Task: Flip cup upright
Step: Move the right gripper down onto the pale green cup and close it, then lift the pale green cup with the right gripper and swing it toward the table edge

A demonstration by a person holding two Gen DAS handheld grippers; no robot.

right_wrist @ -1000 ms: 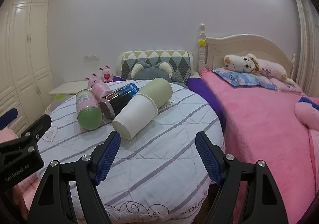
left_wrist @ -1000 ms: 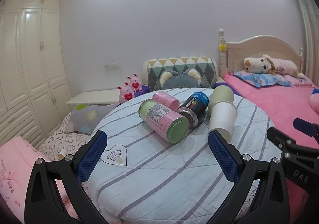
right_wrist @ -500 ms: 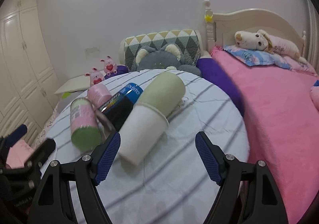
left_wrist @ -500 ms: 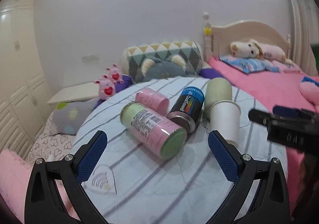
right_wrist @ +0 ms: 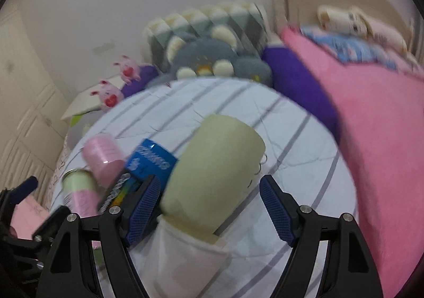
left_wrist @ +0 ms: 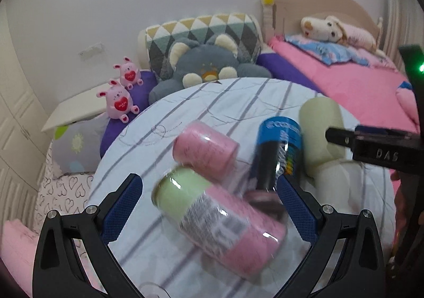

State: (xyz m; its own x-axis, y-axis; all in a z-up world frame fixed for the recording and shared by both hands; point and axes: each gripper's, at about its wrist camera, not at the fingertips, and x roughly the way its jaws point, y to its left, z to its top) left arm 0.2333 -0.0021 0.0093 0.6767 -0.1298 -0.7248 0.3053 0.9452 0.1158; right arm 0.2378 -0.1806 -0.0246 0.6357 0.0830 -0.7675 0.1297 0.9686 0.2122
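The white cup [right_wrist: 185,255] lies on its side between the wide-open fingers of the right gripper [right_wrist: 210,214], with a green cup [right_wrist: 214,173] nested against it. The left gripper [left_wrist: 209,207], also open, straddles the pink-green can [left_wrist: 220,226]. Closing now could pinch both cups, or nudge the blue can [right_wrist: 148,165] just beyond the left finger and make it roll on the surface [right_wrist: 291,139].

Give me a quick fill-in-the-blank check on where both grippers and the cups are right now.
1. The pale green cup lies on its ____.
2. The white cup is fitted over the pale green cup's ____ end.
3. The right gripper has its jaws ____ around the pale green cup.
4. The left gripper straddles the pink and green ____.

Missing words: side; open; open; canister
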